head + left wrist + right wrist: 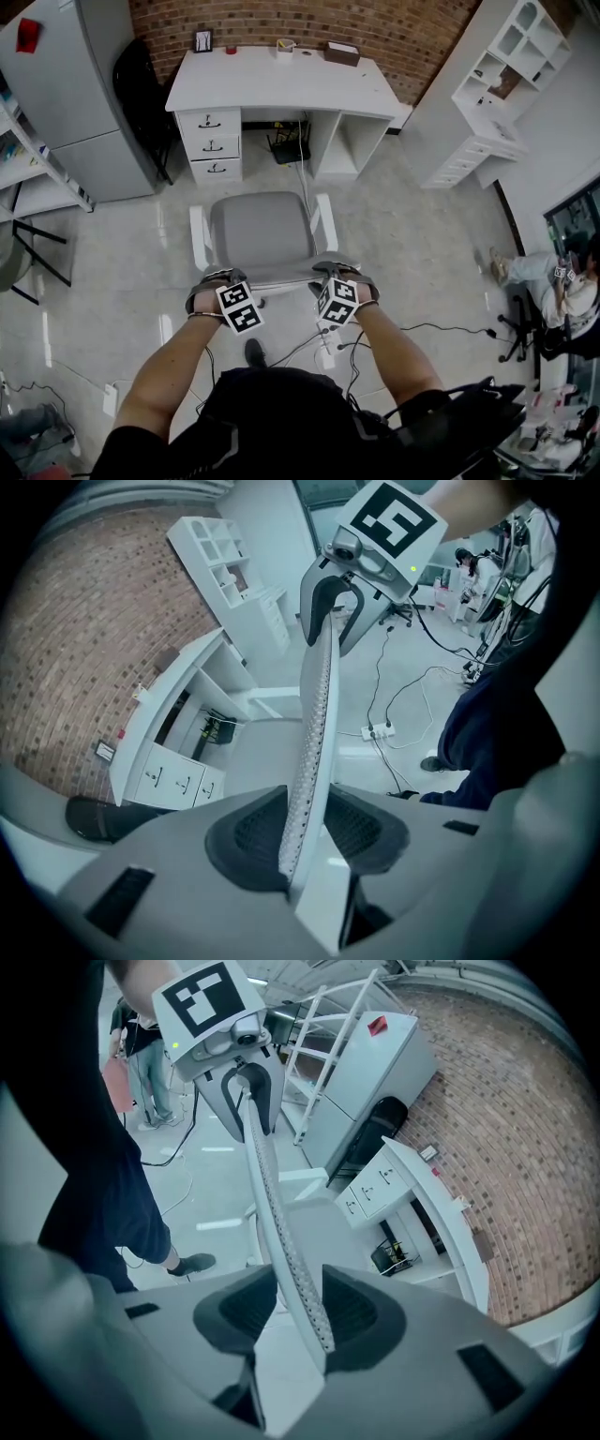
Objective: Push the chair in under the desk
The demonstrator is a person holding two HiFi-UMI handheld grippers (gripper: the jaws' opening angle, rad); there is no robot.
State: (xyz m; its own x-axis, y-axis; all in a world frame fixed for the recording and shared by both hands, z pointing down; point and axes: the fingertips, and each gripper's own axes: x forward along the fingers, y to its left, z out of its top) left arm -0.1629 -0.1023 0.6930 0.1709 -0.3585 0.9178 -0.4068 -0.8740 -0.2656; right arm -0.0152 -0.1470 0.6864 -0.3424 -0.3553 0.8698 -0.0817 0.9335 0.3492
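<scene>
The chair [261,230] stands on the pale tiled floor [422,225] in front of the white desk [281,84], facing it, with its grey seat in line with the open kneehole. A strip of bare floor lies between the seat's front edge and the desk, so no part of the chair is under it. The white armrests [198,234] flank the seat.

The person stands behind the chair with both arms stretched forward. The left gripper [307,832] is closed on the top edge of the backrest [314,714] near its left end; the perforated rim runs between the dark pads [248,836], which press on it from both sides. The right gripper [298,1312] clamps the same rim near its right end in the same way, the jaws held at a middling width by the thickness of the rim.

The desk stands against a brick wall [309,23], with three drawers [214,145] on its left side. A small frame [203,40], a cup [286,47] and a brown box [342,52] sit along the tabletop's back edge. A grey cabinet [80,94] stands to the desk's left, a white shelf unit [497,84] to its right
</scene>
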